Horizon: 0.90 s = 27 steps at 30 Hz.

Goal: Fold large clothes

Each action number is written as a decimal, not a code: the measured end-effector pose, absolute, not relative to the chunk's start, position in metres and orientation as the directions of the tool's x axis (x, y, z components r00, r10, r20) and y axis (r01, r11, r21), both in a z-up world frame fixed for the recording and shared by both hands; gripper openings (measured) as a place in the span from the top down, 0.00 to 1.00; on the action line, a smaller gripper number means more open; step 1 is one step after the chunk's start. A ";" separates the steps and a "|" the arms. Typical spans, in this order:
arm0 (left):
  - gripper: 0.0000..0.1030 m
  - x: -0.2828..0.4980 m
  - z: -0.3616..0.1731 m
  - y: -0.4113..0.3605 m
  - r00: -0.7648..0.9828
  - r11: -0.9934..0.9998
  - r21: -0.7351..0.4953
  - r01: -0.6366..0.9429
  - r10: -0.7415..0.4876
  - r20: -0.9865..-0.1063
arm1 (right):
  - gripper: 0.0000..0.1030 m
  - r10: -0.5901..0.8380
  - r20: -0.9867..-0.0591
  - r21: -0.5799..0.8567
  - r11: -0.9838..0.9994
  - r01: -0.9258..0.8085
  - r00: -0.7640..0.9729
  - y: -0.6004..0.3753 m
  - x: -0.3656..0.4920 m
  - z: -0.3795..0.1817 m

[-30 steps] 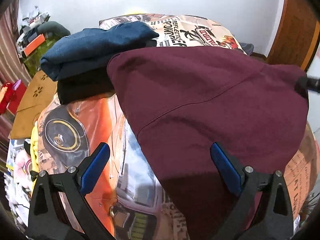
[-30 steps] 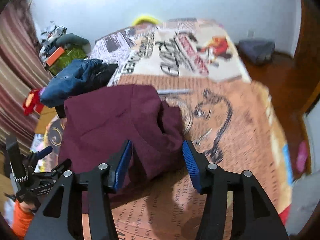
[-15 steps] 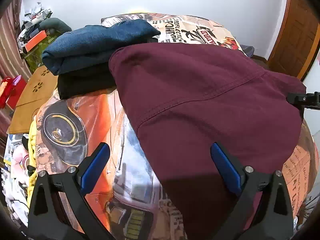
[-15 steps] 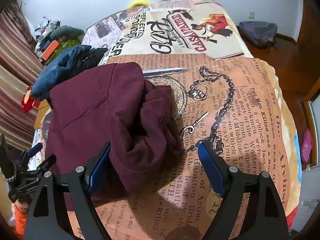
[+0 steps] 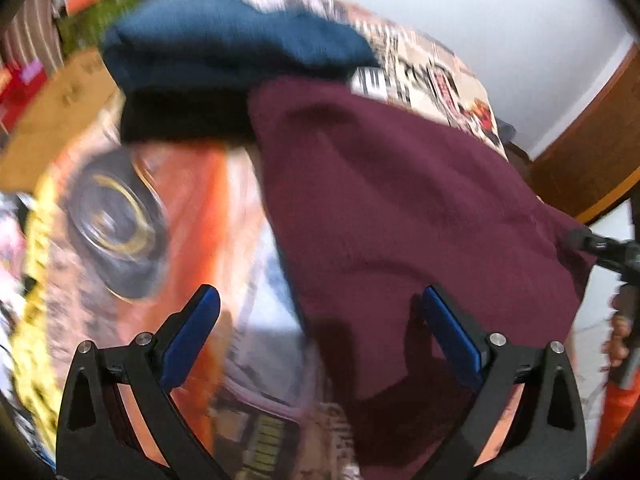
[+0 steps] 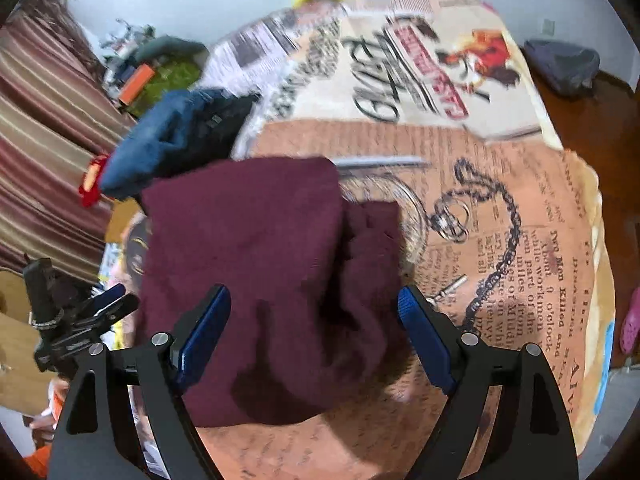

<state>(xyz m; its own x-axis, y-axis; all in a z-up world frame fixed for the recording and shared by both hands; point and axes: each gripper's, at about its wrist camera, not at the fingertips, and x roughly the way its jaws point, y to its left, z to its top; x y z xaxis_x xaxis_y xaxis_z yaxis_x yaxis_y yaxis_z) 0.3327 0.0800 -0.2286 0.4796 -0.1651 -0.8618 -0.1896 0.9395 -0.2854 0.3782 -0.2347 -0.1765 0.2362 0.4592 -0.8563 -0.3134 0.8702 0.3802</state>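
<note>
A maroon garment [image 6: 256, 256] lies folded on the printed bedspread [image 6: 520, 240], its right side bunched into a loose fold. My right gripper [image 6: 314, 300] hovers just over its near part, open, and the bunched fold lies between the blue pads [image 6: 424, 336] without being pressed. In the blurred left wrist view the same maroon garment [image 5: 400, 208] fills the right half. My left gripper [image 5: 320, 304] is open over its left edge, with nothing between the fingers. The right gripper [image 5: 600, 246] shows at the cloth's far right corner, and the left gripper [image 6: 92, 312] at the garment's left.
A folded blue garment [image 5: 224, 40] rests on a black one [image 5: 180, 120] behind the maroon cloth. A cardboard piece [image 5: 52, 120] and striped curtain [image 6: 48, 120] are on the left. A wooden door [image 5: 580, 152] and a dark bag [image 6: 560, 64] on the floor are on the right.
The right jaws have spread wide and let go of the maroon fold, and that gripper has sunk closer to it. The left gripper has rolled and shifted; its view is now blurred.
</note>
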 end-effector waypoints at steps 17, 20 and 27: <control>0.01 0.382 -0.274 0.079 0.386 0.810 -0.544 -0.220 -0.440 -0.811 | 0.02 0.649 -0.760 0.638 0.737 -0.224 -0.029 -0.240 0.413 -0.246; 0.01 0.389 -0.275 0.076 0.382 0.806 -0.550 -0.220 -0.448 -0.808 | 0.02 0.664 -0.747 0.653 0.722 -0.228 -0.035 -0.239 0.412 -0.247; 0.18 0.380 -0.267 0.069 0.431 0.810 -0.551 -0.202 -0.432 -0.792 | 0.38 0.678 -0.735 0.663 0.717 -0.217 -0.006 -0.246 0.405 -0.237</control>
